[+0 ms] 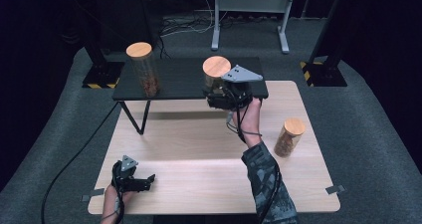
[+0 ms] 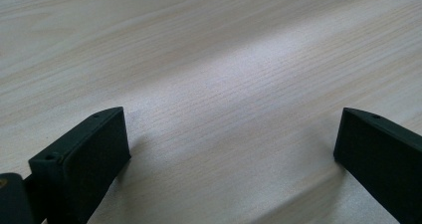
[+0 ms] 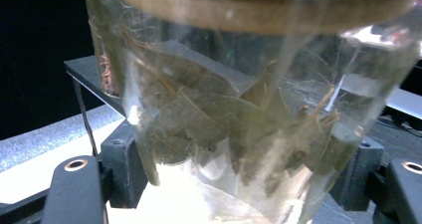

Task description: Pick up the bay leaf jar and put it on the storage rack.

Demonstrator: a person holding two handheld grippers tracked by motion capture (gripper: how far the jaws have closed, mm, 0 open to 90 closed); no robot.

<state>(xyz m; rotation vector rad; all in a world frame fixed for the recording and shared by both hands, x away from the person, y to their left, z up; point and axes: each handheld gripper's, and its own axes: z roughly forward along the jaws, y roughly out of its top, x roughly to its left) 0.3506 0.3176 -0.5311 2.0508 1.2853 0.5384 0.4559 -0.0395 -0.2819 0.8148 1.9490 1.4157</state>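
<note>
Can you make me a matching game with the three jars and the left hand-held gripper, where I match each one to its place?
Things:
1. Leaf jar
2. Tall jar
3. Small jar
4. Left hand-held gripper

Places or states:
A. Standing on the wooden table, at the right
B. Open, low over the wooden table, holding nothing
C. Standing on the black shelf, at the left
D. Held in the right hand-held gripper

Pairs: 1-D, 2-C, 3-A, 4-B
</note>
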